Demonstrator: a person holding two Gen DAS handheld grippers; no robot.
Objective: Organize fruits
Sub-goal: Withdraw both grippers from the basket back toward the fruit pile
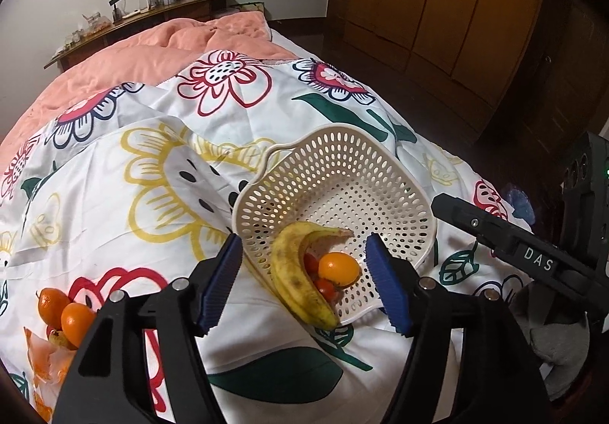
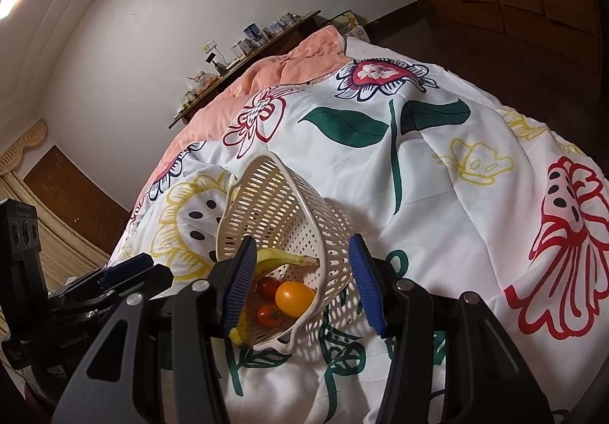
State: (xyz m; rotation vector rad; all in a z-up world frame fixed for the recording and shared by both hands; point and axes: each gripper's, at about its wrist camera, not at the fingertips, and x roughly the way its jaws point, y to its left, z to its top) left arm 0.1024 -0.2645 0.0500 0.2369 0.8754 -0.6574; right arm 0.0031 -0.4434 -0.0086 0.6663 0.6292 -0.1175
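A cream perforated basket [image 1: 335,172] lies tilted on the flowered duvet [image 1: 160,165]. In its low near end lie a spotted banana [image 1: 289,271], an orange [image 1: 338,268] and small red tomatoes [image 1: 325,289]. My left gripper [image 1: 306,285] hovers open over that end, its blue pads well clear of the banana on both sides. Two more oranges [image 1: 62,310] rest on the duvet at the far left. In the right wrist view the basket [image 2: 274,203] has its near corner between the pads of my right gripper [image 2: 302,283], which stands open; a gap shows beside the basket wall.
A crinkled orange plastic bag [image 1: 42,367] lies by the loose oranges. A pink blanket [image 1: 152,51] covers the far half of the bed, before a cluttered wooden shelf [image 1: 144,13]. A wooden wardrobe [image 1: 456,5] stands to the right across dark floor.
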